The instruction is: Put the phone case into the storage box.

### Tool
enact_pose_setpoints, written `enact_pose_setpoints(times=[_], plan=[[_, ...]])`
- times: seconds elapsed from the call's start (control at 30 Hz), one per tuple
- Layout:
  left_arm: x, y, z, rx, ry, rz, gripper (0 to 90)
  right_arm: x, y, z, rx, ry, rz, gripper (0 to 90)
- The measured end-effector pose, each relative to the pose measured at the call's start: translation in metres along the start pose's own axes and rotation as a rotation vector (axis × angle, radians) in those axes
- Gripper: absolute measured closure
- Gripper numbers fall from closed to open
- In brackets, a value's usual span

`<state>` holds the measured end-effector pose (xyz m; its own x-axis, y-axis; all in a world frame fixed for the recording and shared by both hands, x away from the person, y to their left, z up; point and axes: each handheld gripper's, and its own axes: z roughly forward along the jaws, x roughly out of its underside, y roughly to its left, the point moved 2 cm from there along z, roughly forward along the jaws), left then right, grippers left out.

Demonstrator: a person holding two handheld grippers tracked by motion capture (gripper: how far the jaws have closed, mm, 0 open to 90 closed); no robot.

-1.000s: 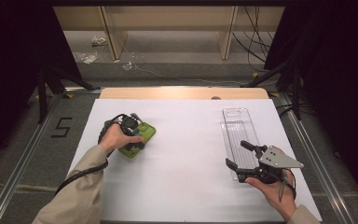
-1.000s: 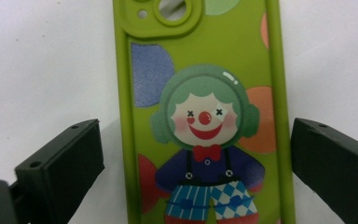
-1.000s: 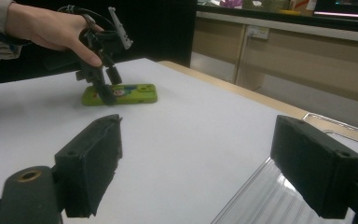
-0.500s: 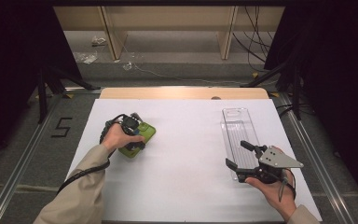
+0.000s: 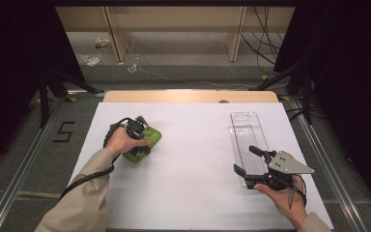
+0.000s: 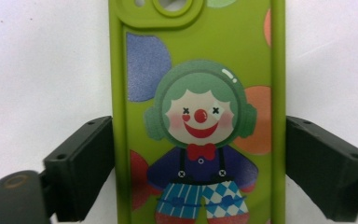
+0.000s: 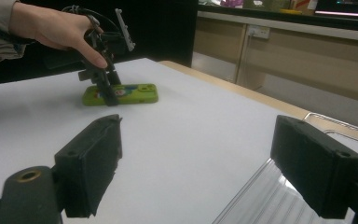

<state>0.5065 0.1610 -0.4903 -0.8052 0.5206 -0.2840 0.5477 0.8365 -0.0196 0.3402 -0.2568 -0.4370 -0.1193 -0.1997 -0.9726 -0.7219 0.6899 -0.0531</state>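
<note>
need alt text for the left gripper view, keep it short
A lime-green phone case printed with a green-haired clown lies face-up on a white table, between the left gripper's two black jaws. The left jaw sits against the case's edge and the right jaw is close beside the other edge. The camera cutout is at the top.

On my screen the tabletop (image 5: 193, 145) is covered in a smooth, matt white sheet, with a strip of pale wood showing at its far edge. The phone case (image 6: 198, 112) looks like soft, matt green plastic with a printed clown design, its surface slightly sheened. The left gripper (image 6: 198, 172) has jaws of dull black plastic with small screw holes. The tray (image 5: 247, 140) is clear, glossy plastic with fine ridges along its floor. The right gripper (image 5: 249, 162) carries a matt grey plate. My sleeve (image 5: 79, 203) is beige woven cloth.
</note>
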Motion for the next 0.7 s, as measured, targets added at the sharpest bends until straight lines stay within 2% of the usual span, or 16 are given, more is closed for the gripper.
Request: enact_pose_setpoints(times=[0.27,0.7], plan=[[-0.0009,-0.0012,-0.0006,-0.005,0.015,-0.017,15.6,-0.0001,0.0002,-0.0003,-0.001,0.000,0.001,17.5],[-0.0001,-0.0009,-0.0007,-0.003,0.006,-0.017,16.0,-0.0002,0.0000,-0.0004,0.001,0.000,-0.001,17.6]])
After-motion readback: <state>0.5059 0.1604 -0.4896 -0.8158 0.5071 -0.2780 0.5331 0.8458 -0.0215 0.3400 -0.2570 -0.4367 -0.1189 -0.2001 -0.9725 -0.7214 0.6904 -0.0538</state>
